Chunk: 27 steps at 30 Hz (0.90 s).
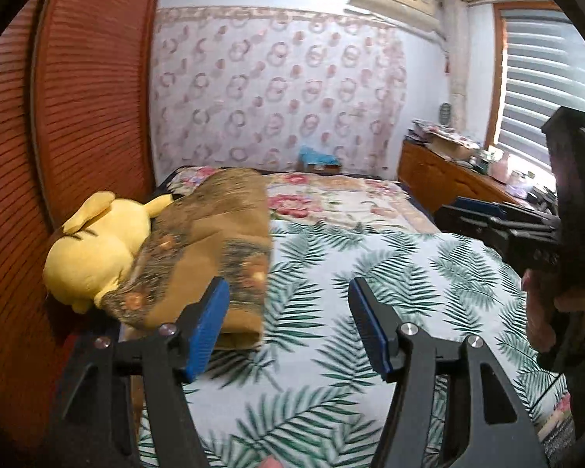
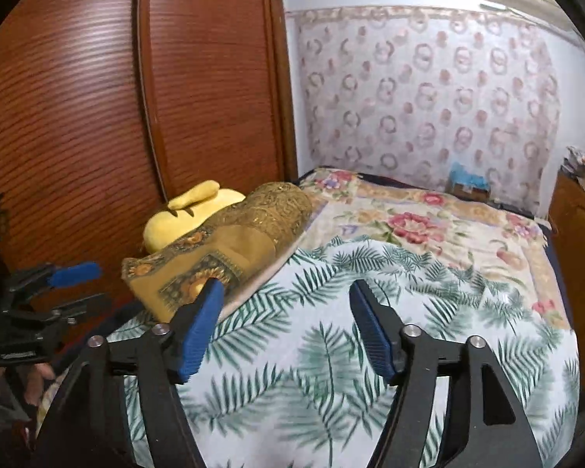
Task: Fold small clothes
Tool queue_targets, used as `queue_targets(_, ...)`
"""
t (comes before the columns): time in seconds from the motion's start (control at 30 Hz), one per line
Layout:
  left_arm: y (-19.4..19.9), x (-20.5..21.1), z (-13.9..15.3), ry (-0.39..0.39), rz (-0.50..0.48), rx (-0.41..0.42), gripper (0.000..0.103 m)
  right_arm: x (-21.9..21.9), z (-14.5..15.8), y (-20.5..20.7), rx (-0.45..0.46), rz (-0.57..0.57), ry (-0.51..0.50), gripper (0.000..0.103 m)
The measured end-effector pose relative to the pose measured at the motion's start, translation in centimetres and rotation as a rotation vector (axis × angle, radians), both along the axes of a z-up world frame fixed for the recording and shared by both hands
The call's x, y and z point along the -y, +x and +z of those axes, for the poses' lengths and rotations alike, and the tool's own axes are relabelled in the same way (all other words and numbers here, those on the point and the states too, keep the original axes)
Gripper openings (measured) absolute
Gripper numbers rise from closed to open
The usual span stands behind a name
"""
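Left wrist view: a folded brown patterned cloth point(image 1: 210, 249) lies at the left edge of the bed point(image 1: 370, 273), resting against a yellow plush toy point(image 1: 97, 249) beside the wooden wardrobe point(image 1: 78, 117). The left hand-held gripper point(image 1: 288, 331) hangs over the palm-leaf sheet, jaws wide and empty. The right hand-held gripper point(image 2: 286, 331) likewise stands wide, holding nothing.

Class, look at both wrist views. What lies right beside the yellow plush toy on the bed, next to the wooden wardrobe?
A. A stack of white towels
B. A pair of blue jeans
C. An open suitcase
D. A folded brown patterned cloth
D: the folded brown patterned cloth lies against the yellow plush toy on the bed, close to the wooden wardrobe; no towels, jeans or suitcase appear.
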<state>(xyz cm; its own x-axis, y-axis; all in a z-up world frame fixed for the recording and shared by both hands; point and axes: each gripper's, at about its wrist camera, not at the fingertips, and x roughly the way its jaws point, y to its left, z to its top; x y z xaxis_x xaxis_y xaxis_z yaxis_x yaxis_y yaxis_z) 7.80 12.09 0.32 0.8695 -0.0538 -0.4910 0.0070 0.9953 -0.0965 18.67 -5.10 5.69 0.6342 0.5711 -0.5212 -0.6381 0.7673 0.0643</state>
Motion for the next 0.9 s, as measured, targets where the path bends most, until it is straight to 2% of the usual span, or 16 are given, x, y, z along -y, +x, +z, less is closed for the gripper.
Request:
queue_targets(0.27, -0.9, 4.8, 2.0, 0.019, -0.059, 0.048, 0.063, 5.9, 1.5, -5.3, 0.055, -0.176, 0.002, 0.084)
queue_targets(0.57, -1.6, 8.2, 4.2, 0.043, -0.095, 0.080, 0.063, 10.9, 3.6, -9.3, 0.120, -0.319, 0.023, 0.084)
queue_targets(0.9, -2.5, 9.8, 6.6, 0.044, -0.077, 0.104, 0.063, 14.0, 5.3, -11.7, 0.171, -0.404, 0.045, 0.084)
